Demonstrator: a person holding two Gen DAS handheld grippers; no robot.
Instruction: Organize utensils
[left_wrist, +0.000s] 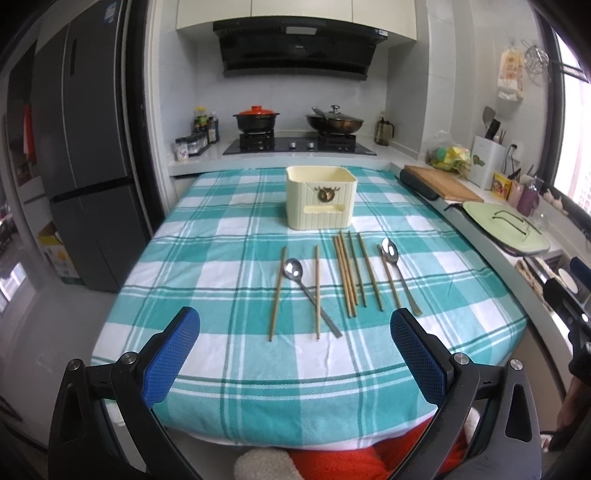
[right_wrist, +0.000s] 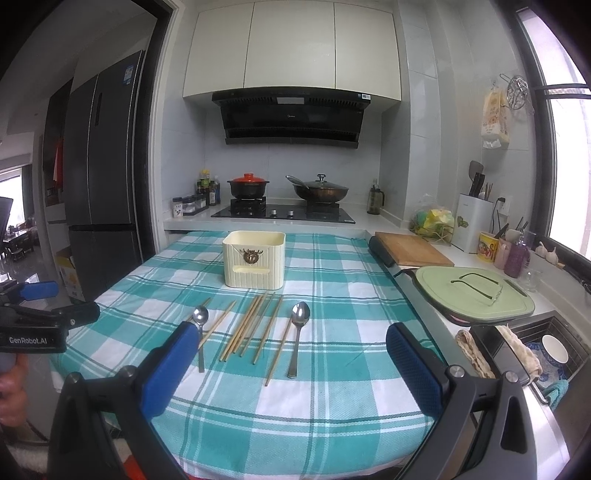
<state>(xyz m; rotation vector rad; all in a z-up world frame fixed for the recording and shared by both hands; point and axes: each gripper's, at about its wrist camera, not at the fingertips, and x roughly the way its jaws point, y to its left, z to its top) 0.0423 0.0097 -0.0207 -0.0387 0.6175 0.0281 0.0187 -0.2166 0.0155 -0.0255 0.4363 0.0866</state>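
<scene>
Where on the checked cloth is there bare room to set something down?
Bare: the near strip between the open grippers and the chopsticks, plus both flanks of the cream holder. Crowded: the middle band, where chopsticks and two spoons lie side by side.

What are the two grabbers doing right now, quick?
Left gripper: jaws wide open, holding nothing, above the near edge of the table.
Right gripper: jaws wide open, holding nothing, also above the table.

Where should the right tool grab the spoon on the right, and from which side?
Grip the right spoon mid-handle from above, fingers straddling the thin stem. It lies flat on the tablecloth, bowl toward the holder. A chopstick lies just left, so stay clear of it.
</scene>
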